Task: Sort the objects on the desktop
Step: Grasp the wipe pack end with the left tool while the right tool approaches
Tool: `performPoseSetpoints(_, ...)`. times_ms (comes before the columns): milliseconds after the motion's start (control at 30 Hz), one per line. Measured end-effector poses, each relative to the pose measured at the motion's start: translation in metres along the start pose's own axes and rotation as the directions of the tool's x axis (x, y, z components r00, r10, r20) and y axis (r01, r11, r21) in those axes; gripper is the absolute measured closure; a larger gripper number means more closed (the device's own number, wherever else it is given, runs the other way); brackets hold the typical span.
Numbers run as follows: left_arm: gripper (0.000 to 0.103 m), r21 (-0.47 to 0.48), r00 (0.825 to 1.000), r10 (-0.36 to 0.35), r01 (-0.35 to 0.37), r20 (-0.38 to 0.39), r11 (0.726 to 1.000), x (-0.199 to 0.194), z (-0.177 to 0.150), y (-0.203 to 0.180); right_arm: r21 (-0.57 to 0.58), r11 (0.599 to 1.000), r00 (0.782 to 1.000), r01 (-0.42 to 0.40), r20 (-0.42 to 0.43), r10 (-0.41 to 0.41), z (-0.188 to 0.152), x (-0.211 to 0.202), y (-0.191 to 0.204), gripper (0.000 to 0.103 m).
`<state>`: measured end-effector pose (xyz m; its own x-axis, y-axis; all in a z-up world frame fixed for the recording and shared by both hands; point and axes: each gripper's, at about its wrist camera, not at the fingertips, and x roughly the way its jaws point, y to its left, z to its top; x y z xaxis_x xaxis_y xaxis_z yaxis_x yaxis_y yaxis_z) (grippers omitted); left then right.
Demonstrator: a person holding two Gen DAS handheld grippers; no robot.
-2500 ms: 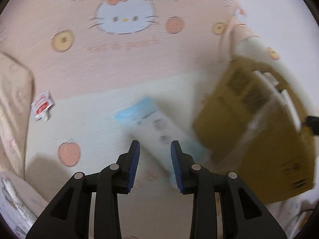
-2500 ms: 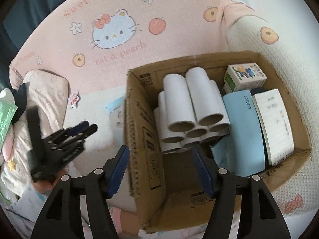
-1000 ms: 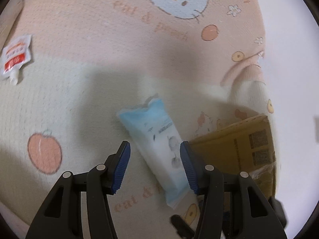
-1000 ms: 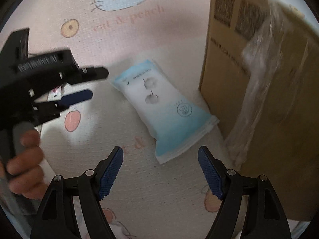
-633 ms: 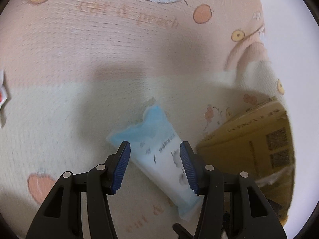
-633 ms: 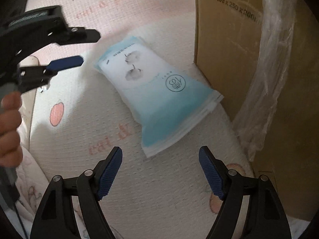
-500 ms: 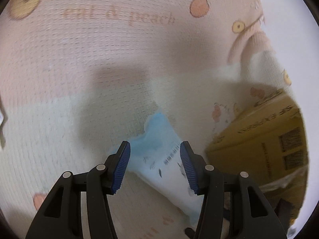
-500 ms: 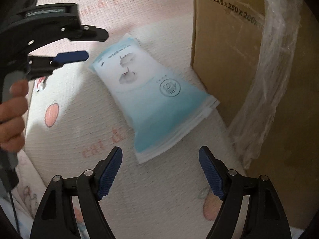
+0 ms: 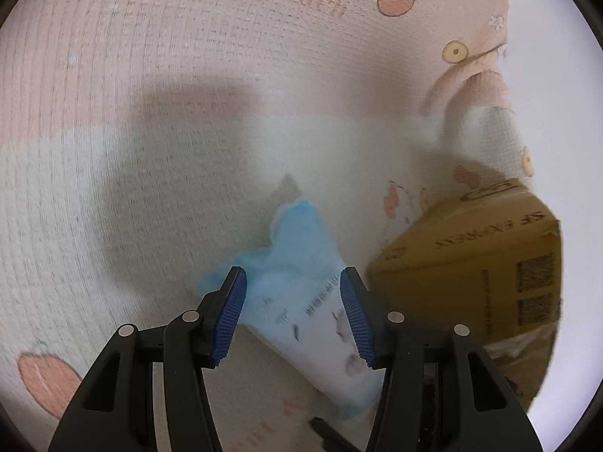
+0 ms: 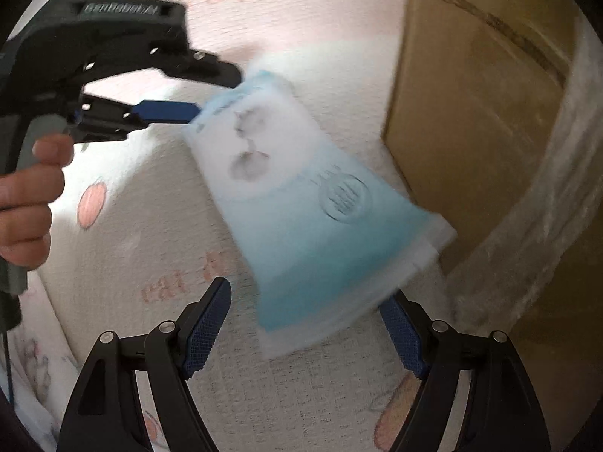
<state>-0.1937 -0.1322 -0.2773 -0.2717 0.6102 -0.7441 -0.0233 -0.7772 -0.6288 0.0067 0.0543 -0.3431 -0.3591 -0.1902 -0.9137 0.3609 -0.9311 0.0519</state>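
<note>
A soft white-and-blue pack [image 10: 301, 207] lies slanted on the cartoon-print blanket [image 10: 132, 233], beside a cardboard box. My left gripper [image 9: 293, 316] is open, its blue pads standing on either side of the pack [image 9: 301, 301] at its blue far end. In the right wrist view the left gripper [image 10: 213, 92] comes in from the upper left, fingertips at that same end. My right gripper [image 10: 305, 333] is open wide at the pack's near end. The pack's near corner covers the tip of one of the right gripper's fingers [image 10: 401, 335]. The pack looks blurred.
A brown cardboard box [image 10: 490, 113] stands right of the pack, with clear plastic film [image 10: 546, 226] hanging down its side. The box [image 9: 471, 263] also shows at the right of the left wrist view. A person's hand [image 10: 26, 203] holds the left gripper's handle.
Both grippers have come down closer to the pack. The left one slid forward until its pads straddle the far end. The pack fills more of the right view. Jaw widths look unchanged.
</note>
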Motion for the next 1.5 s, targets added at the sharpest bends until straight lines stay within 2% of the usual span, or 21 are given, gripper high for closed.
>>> performPoseSetpoints(200, 0.047, 0.009, 1.000, -0.003, 0.003, -0.012, 1.000, -0.008, -0.019, -0.005, -0.090, 0.995, 0.999, -0.035, 0.032, 0.038, -0.009, -0.009, 0.010, 0.026)
performPoseSetpoints(300, 0.047, 0.027, 0.999, -0.005, 0.007, -0.044, 1.000, -0.009, -0.031, -0.011, -0.075, 0.996, 0.998, -0.055, 0.020, 0.056, -0.011, -0.011, 0.009, 0.026)
performPoseSetpoints(433, 0.047, 0.098, 0.999, 0.046, -0.049, 0.025, 0.994, -0.023, -0.038, -0.028, -0.021, 0.997, 0.997, -0.073, 0.026, 0.073, -0.013, -0.019, 0.000, 0.026)
performPoseSetpoints(533, 0.047, 0.124, 0.990, 0.070, -0.085, 0.120, 0.989, -0.033, -0.031, -0.033, -0.004, 0.999, 0.998, -0.053, 0.022, 0.053, -0.015, -0.021, -0.006, 0.026)
performPoseSetpoints(600, 0.047, 0.115, 0.985, 0.095, -0.112, 0.142, 0.987, -0.031, -0.021, -0.030, 0.014, 0.999, 0.999, -0.050, 0.020, 0.050, -0.016, -0.021, -0.009, 0.026)
performPoseSetpoints(700, 0.047, 0.096, 0.986, 0.109, -0.122, 0.130, 0.988, -0.017, -0.002, -0.022, 0.024, 0.998, 0.999, -0.051, 0.009, 0.050, -0.016, -0.020, -0.010, 0.026)
performPoseSetpoints(833, 0.047, 0.052, 0.994, 0.087, -0.090, 0.066, 0.995, 0.001, 0.009, -0.011, 0.011, 0.998, 0.998, -0.054, -0.010, 0.054, -0.016, -0.015, -0.006, 0.026)
performPoseSetpoints(1067, 0.047, 0.166, 0.982, 0.181, -0.189, 0.063, 0.968, 0.009, 0.011, -0.020, -0.026, 0.999, 1.000, -0.029, -0.001, 0.029, -0.013, -0.008, 0.001, 0.026)
performPoseSetpoints(1167, 0.047, 0.159, 0.961, 0.242, -0.262, 0.131, 0.952, 0.003, 0.013, -0.019, -0.038, 0.999, 1.000, -0.024, 0.002, 0.024, -0.011, -0.009, 0.002, 0.025)
performPoseSetpoints(1233, 0.047, 0.125, 0.969, 0.211, -0.228, 0.131, 0.966, 0.000, 0.018, -0.011, -0.041, 0.999, 1.000, -0.026, 0.000, 0.026, -0.011, -0.009, 0.002, 0.025)
performPoseSetpoints(1300, 0.047, 0.059, 0.992, 0.118, -0.120, 0.039, 0.991, 0.007, 0.021, 0.004, -0.046, 0.999, 1.000, -0.026, -0.002, 0.026, -0.012, -0.010, 0.003, 0.025)
performPoseSetpoints(1367, 0.047, 0.014, 0.997, 0.065, -0.064, -0.030, 0.998, 0.015, 0.019, 0.013, -0.053, 0.998, 1.000, -0.025, -0.003, 0.025, -0.012, -0.012, 0.004, 0.025)
performPoseSetpoints(1500, 0.047, -0.016, 0.999, 0.046, -0.047, -0.022, 0.999, 0.012, 0.013, 0.014, -0.030, 0.998, 0.998, -0.061, 0.015, 0.062, -0.014, -0.016, -0.002, 0.025)
